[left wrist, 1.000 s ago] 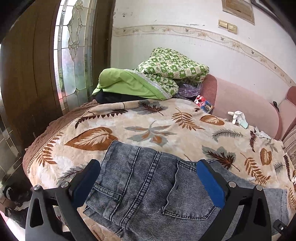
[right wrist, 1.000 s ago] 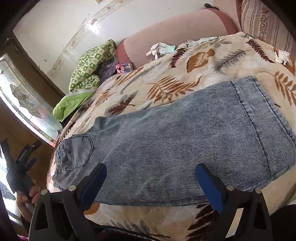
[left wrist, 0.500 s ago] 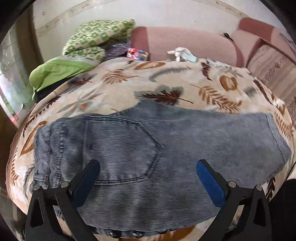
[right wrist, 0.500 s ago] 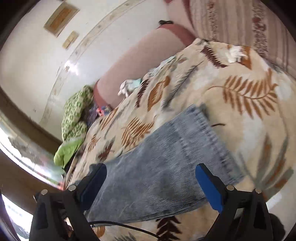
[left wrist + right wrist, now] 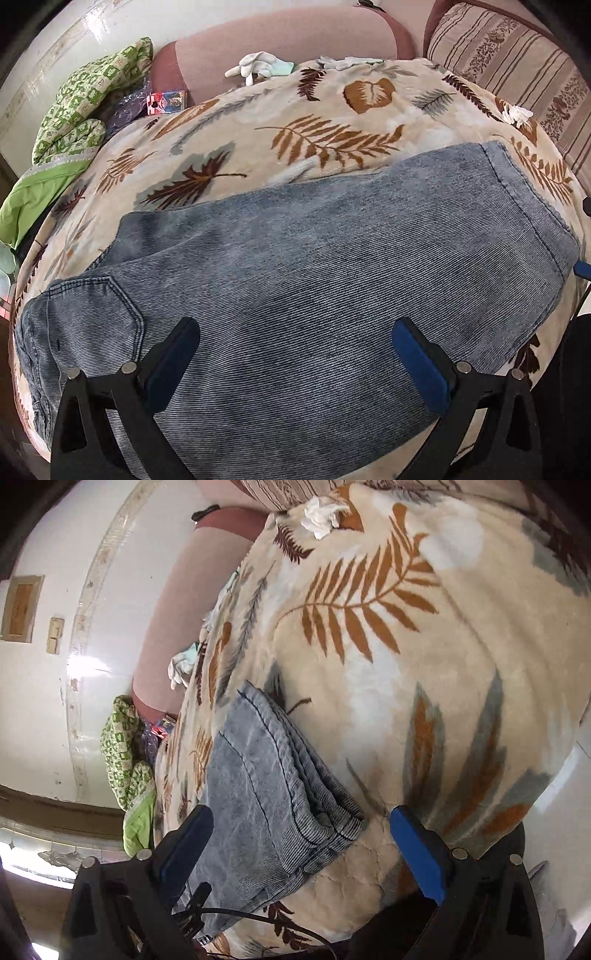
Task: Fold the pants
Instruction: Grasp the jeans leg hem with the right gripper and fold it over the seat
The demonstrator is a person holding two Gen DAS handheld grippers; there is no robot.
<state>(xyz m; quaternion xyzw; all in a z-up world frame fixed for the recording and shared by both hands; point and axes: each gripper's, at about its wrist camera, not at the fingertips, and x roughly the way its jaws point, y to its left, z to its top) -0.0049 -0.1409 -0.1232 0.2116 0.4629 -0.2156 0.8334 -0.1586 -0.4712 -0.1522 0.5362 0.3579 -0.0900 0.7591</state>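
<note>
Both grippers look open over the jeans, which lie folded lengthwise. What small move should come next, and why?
Probably ease the right gripper down onto the stacked hem end of the jeans and close on it. Its jaws stand open right at that hem, nothing is held, and the left gripper hovers open over the thigh, so carrying the hem toward the waist seems next.

pants (image 5: 314,295) waistband: cut by lower edge | small box (image 5: 166,102): print unreadable

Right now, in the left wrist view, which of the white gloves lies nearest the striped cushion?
The crumpled glove at the blanket's right edge, right beside the cushion. The other gloves lie by the pink backrest.
</note>
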